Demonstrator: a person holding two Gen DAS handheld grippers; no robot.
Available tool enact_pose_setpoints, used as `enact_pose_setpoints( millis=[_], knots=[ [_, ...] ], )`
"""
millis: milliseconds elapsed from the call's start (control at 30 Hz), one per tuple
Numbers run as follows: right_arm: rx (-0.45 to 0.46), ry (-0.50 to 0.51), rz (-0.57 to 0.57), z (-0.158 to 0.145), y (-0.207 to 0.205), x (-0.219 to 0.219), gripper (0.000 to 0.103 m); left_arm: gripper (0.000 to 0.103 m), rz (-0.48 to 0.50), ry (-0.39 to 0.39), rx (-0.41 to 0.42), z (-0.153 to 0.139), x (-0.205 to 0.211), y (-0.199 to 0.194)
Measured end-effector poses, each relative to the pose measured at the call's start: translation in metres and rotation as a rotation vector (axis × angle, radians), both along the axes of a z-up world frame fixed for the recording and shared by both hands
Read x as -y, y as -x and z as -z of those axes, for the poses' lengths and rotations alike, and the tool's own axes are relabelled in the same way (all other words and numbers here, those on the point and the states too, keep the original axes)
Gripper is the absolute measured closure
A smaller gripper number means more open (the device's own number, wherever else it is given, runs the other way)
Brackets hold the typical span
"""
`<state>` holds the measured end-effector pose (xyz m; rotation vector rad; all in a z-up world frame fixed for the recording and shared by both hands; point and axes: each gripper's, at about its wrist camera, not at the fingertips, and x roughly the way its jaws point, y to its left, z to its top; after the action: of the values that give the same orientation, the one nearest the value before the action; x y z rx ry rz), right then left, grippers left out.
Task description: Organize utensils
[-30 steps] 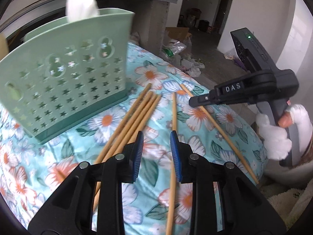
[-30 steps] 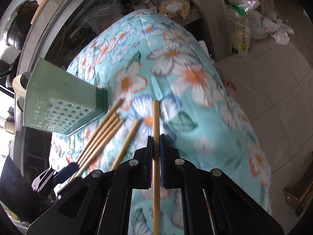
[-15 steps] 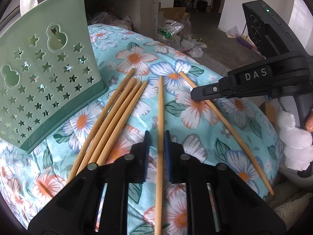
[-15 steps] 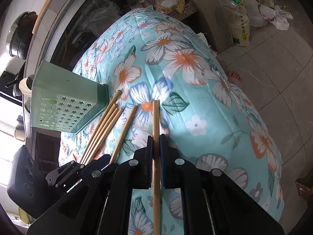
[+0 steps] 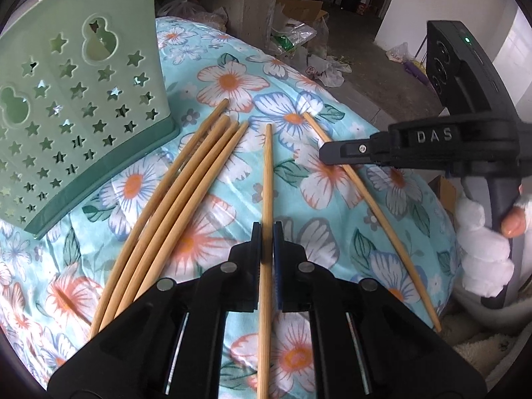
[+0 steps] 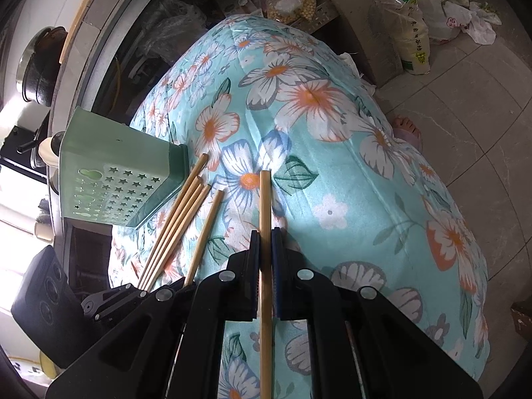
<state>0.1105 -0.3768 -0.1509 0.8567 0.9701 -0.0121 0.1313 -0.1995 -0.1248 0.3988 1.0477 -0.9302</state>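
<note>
Both hand-held grippers are clamped on a chopstick each: left hand-held gripper [image 5: 267, 229], right hand-held gripper [image 6: 265, 232]. Next up, probably lift and drop them into the green holder [image 5: 76, 99].

Six chopsticks [image 5: 199, 196] lay on the cloth [image 5: 299, 186]: four bunched just right of the holder [image 5: 76, 106], which stood at the left, one [image 5: 267, 173] alone beside them, another [image 5: 352, 179] farther right.
</note>
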Motion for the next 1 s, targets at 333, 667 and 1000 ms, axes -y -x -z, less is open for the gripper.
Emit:
enact_pose_setpoints(
  millis=[333,667,1000],
  knots=[
    [0.001,-0.014,0.003,0.002,0.0,0.001,0.097,0.096,0.006,-0.007,-0.016,0.005,0.024,-0.018],
    [0.001,-0.013,0.003,0.001,0.0,0.001,0.097,0.096,-0.013,0.003,-0.016,0.008,0.034,-0.023],
    [0.001,-0.012,0.002,0.002,0.0,0.001,0.097,0.097,-0.019,0.008,-0.015,0.008,0.03,-0.022]
  ],
)
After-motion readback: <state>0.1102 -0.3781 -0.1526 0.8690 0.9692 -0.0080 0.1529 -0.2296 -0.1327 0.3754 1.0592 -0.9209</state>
